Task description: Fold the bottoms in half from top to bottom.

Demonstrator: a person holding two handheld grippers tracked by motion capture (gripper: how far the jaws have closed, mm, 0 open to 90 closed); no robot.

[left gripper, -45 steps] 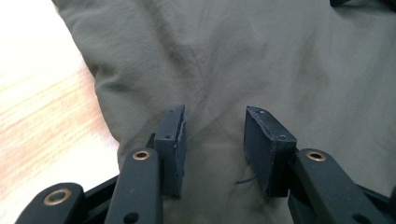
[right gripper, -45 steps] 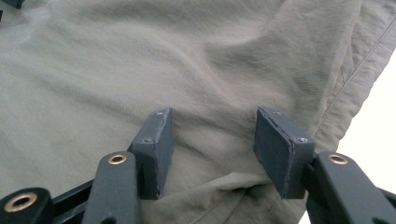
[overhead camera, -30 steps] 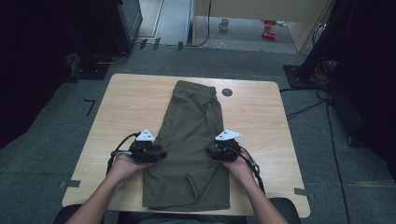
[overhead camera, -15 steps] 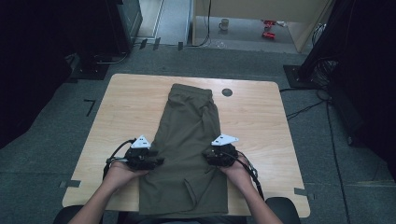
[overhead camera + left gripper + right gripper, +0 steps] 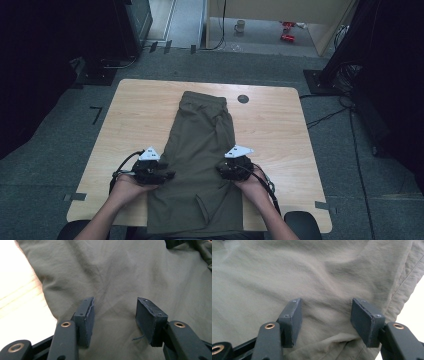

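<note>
An olive-green garment (image 5: 202,145), folded into a long strip, lies down the middle of the wooden table (image 5: 280,135), and its near end reaches the table's front edge. My left gripper (image 5: 170,175) rests at the strip's left edge. Its jaws have just been opening and now stand apart over flat cloth (image 5: 117,277), with no fold pinched between them (image 5: 115,312). At the strip's right edge, my right gripper (image 5: 220,171) is open too. Its pads straddle a low wrinkle near the seam (image 5: 327,315) without pressing on it.
A dark round grommet (image 5: 243,98) sits in the table's far right part. Bare wood lies on both sides of the garment. Black racks (image 5: 125,25) and cables (image 5: 325,117) stand on the floor around the table, and a mug (image 5: 240,25) sits far behind.
Both grippers have drawn back a little toward the near edge, and the garment's far end has slid slightly with them. The left jaws stand wider.
</note>
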